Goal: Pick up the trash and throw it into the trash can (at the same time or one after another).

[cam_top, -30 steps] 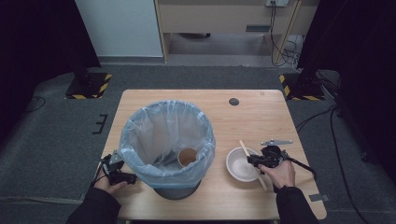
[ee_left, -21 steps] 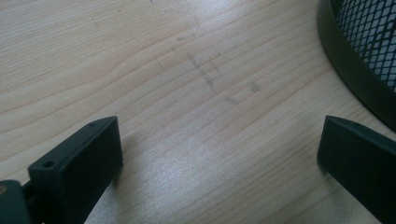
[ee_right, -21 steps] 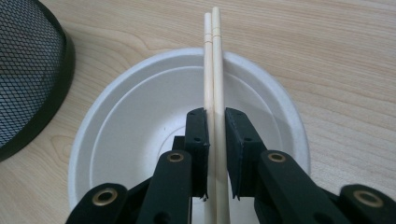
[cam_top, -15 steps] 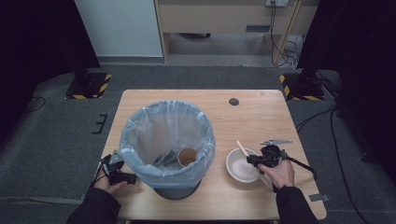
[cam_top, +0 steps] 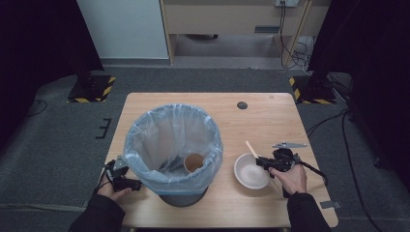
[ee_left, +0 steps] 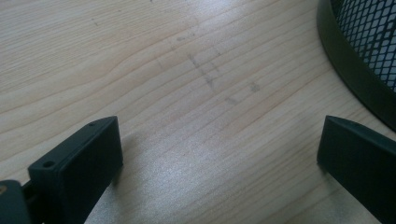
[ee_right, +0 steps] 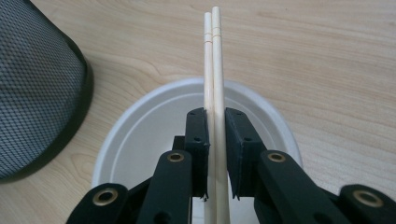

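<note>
Clamping a pair of pale, slim wooden chopsticks (ee_right: 214, 70) mid-length between its closed jaws, just above the white paper bowl (ee_right: 140, 140), the right gripper (ee_right: 215, 122) holds something light, stiff and smooth that would likely pivot if gripped nearer an end.

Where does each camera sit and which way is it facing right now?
High view: above the person's side, looking forward and down on the table; forearms and both hands enter from the bottom.
Left gripper view: on the left gripper, facing bare tabletop beside the bin; its jaws stand open.
Right gripper view: on the right gripper, over the white bowl, jaws clamping the chopsticks.
Shared: bin, tabletop.
</note>
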Demonstrator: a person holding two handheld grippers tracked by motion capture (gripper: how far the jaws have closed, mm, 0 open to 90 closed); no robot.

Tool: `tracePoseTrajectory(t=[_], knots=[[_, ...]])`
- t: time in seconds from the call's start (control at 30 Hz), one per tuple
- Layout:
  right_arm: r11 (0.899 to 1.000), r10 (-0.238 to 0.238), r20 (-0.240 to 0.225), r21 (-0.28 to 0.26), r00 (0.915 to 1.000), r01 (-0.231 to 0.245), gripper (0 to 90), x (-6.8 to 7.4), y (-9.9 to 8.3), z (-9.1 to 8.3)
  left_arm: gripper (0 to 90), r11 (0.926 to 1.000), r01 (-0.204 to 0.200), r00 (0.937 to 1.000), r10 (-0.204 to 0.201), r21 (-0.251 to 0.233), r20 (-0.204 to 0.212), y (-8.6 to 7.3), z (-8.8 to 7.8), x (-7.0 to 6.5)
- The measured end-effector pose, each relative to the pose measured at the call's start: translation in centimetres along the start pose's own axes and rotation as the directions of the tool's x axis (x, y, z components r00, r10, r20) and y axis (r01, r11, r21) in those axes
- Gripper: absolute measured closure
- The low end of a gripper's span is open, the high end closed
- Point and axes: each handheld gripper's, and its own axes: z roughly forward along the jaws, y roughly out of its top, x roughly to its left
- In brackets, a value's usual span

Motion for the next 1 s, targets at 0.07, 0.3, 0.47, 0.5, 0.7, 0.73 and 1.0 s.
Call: tracePoseTrajectory(t=[0.07, 0.3, 0.47, 0.5, 0.7, 0.73, 1.0], knots=[[1.0, 0.003, -0.003, -0.014, 1.0, -0.003, 80.4, 0.0, 0.2, -0.3, 0.0, 1.0, -0.001, 1.0, 0.001, 0.0, 0.0, 0.0, 0.0, 0.0], [0.997, 0.009, -0.01, -0.072, 0.9999, -0.01, 80.4, 0.1, 0.8, -1.4, 0.0, 1.0, -0.001, 1.0, 0.001, 0.0, 0.001, 0.0, 0.0, 0.0], [0.993, 0.007, -0.009, -0.114, 0.9999, -0.007, 80.4, 0.2, 1.3, -2.2, 0.0, 1.0, -0.001, 1.0, 0.001, 0.0, 0.001, 0.0, 0.0, 0.0], [0.992, 0.003, -0.007, -0.123, 1.0, -0.004, 80.4, 0.1, 1.4, -2.4, 0.0, 1.0, -0.001, 1.0, 0.001, 0.0, 0.001, 0.0, 0.0, 0.0], [0.983, 0.021, -0.008, -0.183, 0.9998, -0.022, 80.3, -0.2, 1.9, -3.5, 0.0, 1.0, -0.001, 1.0, 0.001, 0.0, 0.001, 0.0, 0.0, 0.0], [0.981, 0.023, -0.009, -0.194, 0.9997, -0.025, 80.3, -0.2, 2.0, -3.8, 0.0, 1.0, -0.001, 1.0, 0.001, 0.0, 0.001, 0.0, 0.0, 0.0], [0.966, 0.027, -0.018, -0.257, 0.9995, -0.031, 80.4, -0.1, 2.7, -5.3, 0.0, 1.0, -0.001, 1.0, 0.001, 0.0, 0.001, 0.0, 0.0, 0.0]])
